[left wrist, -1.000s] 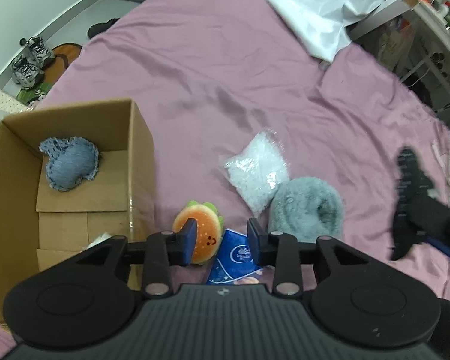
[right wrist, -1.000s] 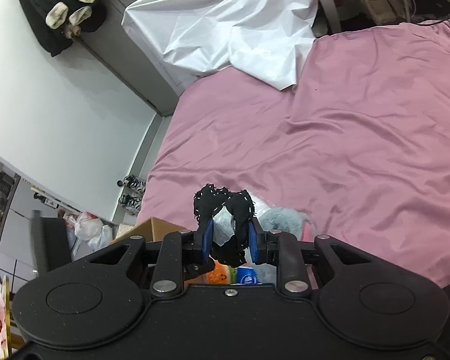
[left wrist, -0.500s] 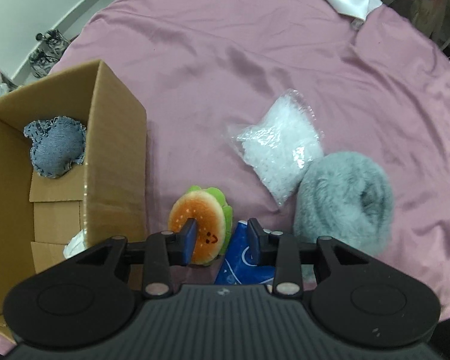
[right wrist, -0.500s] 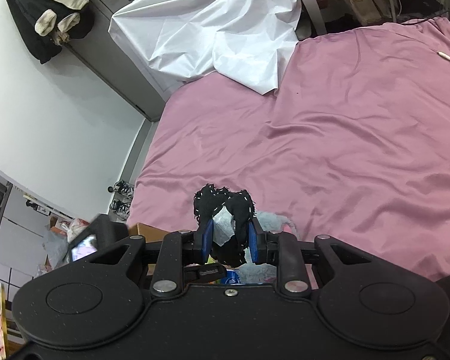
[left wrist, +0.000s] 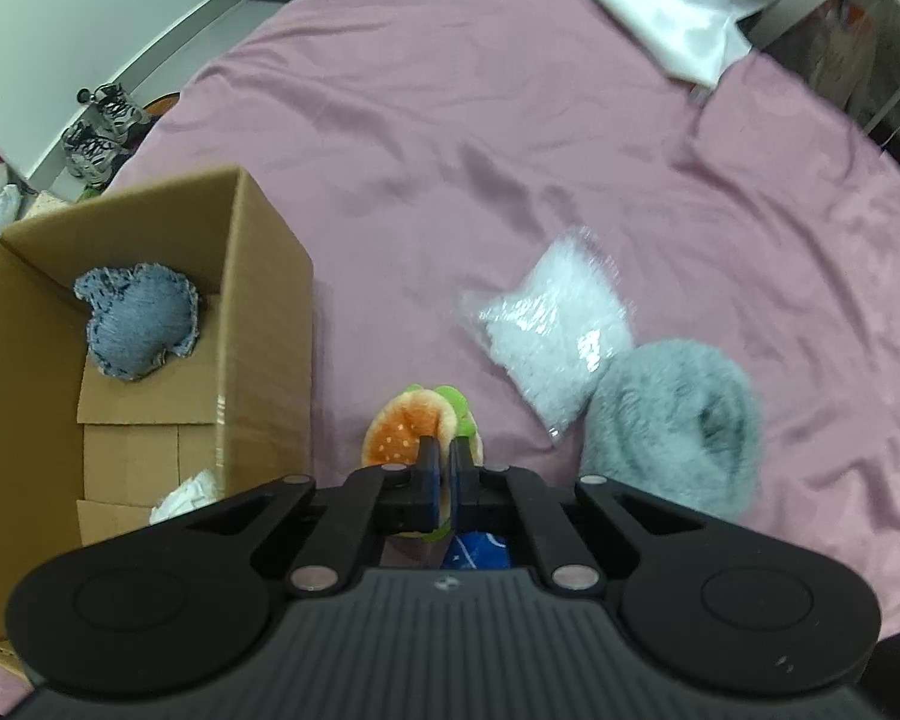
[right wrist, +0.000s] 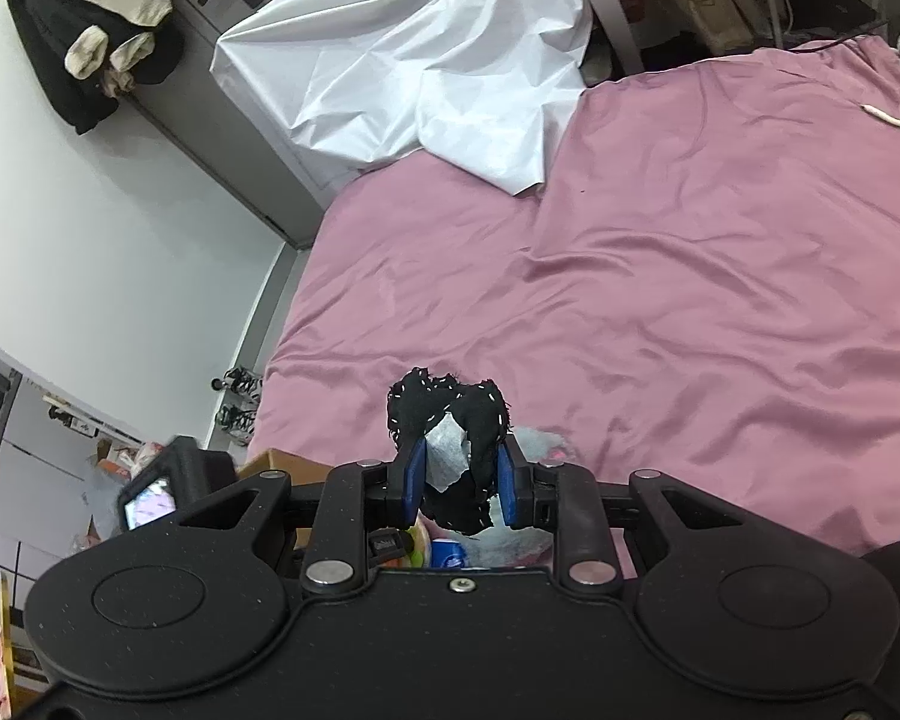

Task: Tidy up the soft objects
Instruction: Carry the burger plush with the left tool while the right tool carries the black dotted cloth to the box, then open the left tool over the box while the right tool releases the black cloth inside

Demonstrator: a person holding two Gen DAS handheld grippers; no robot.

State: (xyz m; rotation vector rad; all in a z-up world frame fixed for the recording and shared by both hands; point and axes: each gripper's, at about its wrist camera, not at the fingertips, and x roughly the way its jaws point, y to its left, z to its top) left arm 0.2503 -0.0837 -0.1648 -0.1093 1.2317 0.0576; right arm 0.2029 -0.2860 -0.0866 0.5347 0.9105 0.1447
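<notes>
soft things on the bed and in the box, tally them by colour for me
blue: 2 (denim pillow in the box, blue pack)
white: 2 (white bag, white scrap in the box)
grey: 1 (fur muff)
orange: 1 (burger plush in the left claw)
black: 1 (black pillow in the right claw)
total: 7

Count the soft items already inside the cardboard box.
2: a denim heart cushion at the far end of the cardboard box, and something white near its close wall. More may be hidden.

Left tongs (left wrist: 444, 461) just closed, pinching burger plush (left wrist: 411, 427).
</notes>
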